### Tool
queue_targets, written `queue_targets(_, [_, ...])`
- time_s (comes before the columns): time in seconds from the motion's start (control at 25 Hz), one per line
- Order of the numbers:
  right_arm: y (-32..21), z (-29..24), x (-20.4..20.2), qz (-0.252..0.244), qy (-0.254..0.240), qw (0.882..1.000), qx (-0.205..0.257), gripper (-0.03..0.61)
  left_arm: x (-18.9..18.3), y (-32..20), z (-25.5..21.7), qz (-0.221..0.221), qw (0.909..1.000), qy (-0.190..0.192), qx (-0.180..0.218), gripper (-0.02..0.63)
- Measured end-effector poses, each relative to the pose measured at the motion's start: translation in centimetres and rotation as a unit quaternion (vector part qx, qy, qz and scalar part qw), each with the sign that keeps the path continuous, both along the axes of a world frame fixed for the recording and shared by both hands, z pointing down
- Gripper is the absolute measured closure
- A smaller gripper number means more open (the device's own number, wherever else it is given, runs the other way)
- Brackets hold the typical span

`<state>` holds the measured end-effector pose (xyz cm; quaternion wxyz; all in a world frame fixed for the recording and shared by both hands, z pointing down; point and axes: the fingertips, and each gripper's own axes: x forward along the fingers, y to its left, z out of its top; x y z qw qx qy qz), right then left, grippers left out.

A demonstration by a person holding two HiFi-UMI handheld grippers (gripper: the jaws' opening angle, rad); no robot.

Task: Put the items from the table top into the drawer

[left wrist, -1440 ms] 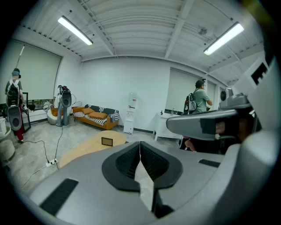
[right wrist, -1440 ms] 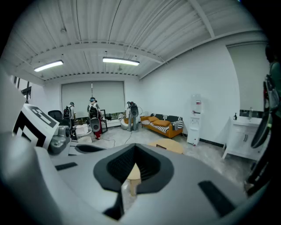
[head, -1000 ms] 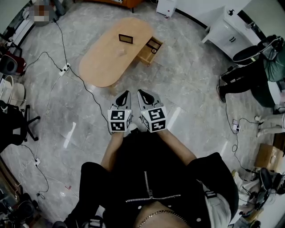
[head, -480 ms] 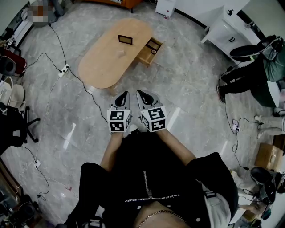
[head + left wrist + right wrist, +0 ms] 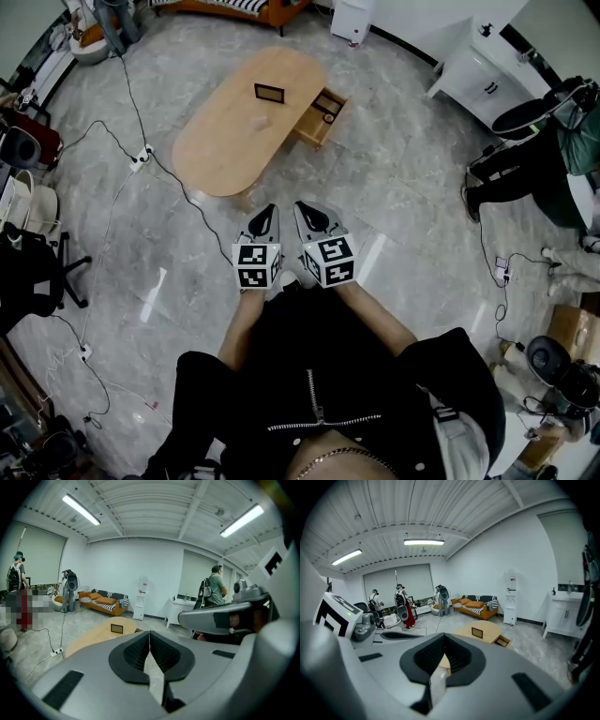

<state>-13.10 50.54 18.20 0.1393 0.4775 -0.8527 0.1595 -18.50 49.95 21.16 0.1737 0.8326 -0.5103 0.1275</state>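
Note:
An oval wooden table (image 5: 225, 141) stands on the marble floor well ahead of me. On it a small dark picture frame (image 5: 269, 93) stands upright, with a small pale item (image 5: 260, 122) nearer me. The table's drawer (image 5: 315, 124) is pulled open on the right side, and a dark round thing (image 5: 328, 118) lies inside. My left gripper (image 5: 267, 208) and right gripper (image 5: 302, 205) are held side by side close to my body, far short of the table. Both are shut and empty. The frame (image 5: 116, 628) and the drawer (image 5: 503, 641) also show in the gripper views.
Black cables and a power strip (image 5: 142, 153) run over the floor left of the table. An office chair (image 5: 28, 272) stands at the left, white cabinets (image 5: 478, 70) at the upper right, and a person (image 5: 534, 159) at the right. An orange sofa (image 5: 101, 601) lines the far wall.
The head view has slid slightly, so table and grippers sit a bit lower and to the right. Both grippers stay shut, side by side. Nothing on the table has moved.

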Motion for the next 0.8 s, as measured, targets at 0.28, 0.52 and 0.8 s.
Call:
queue_targets(0.28, [0.6,0.7,1.0,0.014,-0.001,1.000,-0.012,0.569,0.6,0.2,0.6,0.012,0.9999,-0.001,-0.008,0.600])
queue_targets(0.52, [0.3,0.8,2.9,0.036,-0.002,0.999,-0.017,0.569,1.9,-0.5,0.7,0.025,0.9996,0.002,-0.010,0.600])
queue_targets(0.8, [-1.2,1.1,3.9,0.047,-0.007,0.999,-0.016,0.569,2.3,-2.2,0.4,0.029,0.9996,-0.006,-0.004,0.600])
